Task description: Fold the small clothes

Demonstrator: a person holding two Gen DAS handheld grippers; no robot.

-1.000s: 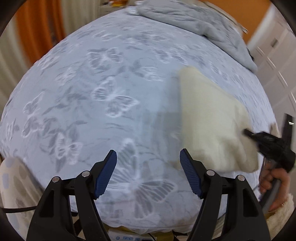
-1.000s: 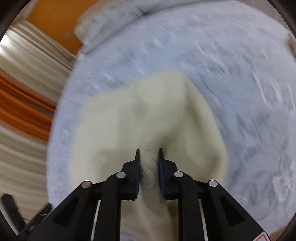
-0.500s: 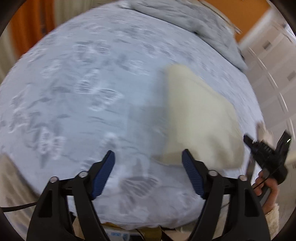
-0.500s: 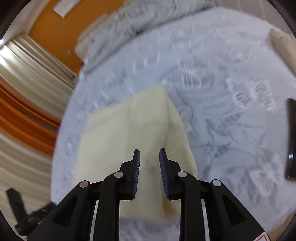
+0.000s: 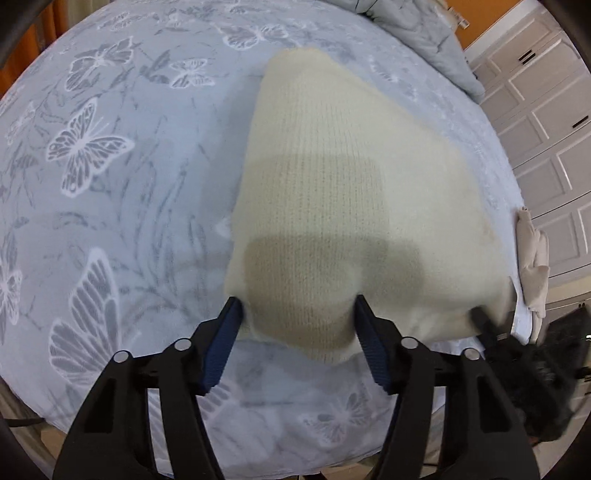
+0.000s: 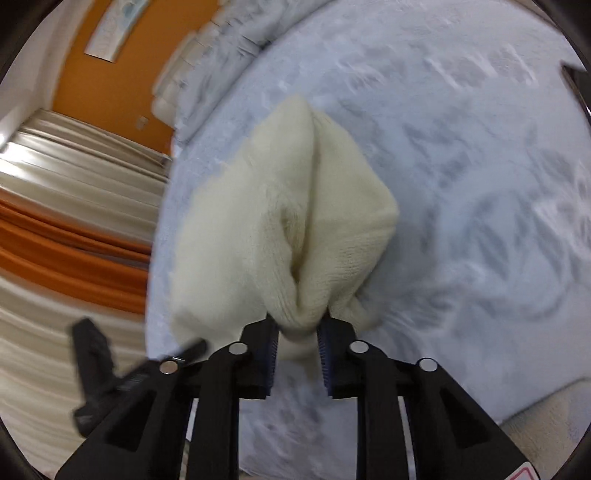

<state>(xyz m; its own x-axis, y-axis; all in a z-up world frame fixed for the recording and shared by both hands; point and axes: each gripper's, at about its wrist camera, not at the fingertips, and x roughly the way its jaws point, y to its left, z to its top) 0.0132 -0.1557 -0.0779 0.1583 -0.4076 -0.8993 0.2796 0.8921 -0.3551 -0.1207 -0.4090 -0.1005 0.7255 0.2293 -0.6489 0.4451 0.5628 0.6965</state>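
A bed [image 5: 122, 206] covered by a pale blue sheet printed with white and grey butterflies fills the space ahead of both grippers. Beyond it, past the far edge, a grey quilt [image 5: 417, 33] lies bunched, with an orange wall [image 6: 122, 74] and cream and orange curtains [image 6: 62, 229] off to the left of the right gripper, and white panelled cupboard doors [image 5: 546, 140] to the right of the left gripper.

On the sheet lies a cream knitted garment [image 5: 343, 192], spread flat ahead of the left gripper and reaching away from it. Its near left corner sits between the fingers of the left gripper [image 5: 297, 314]; the jaws have just been closing, and the blue pads flank the corner on either side, though whether they press it yet cannot be told.

The right gripper [image 6: 297, 325] has its jaws narrow and pinched on the garment's near right corner, the knit bunched into a puckered fold rising just ahead of its fingertips. In the left wrist view this gripper appears as a dark blurred shape at the garment's right corner.

A small beige cloth [image 5: 532, 258] lies at the bed's right edge, beside the garment.
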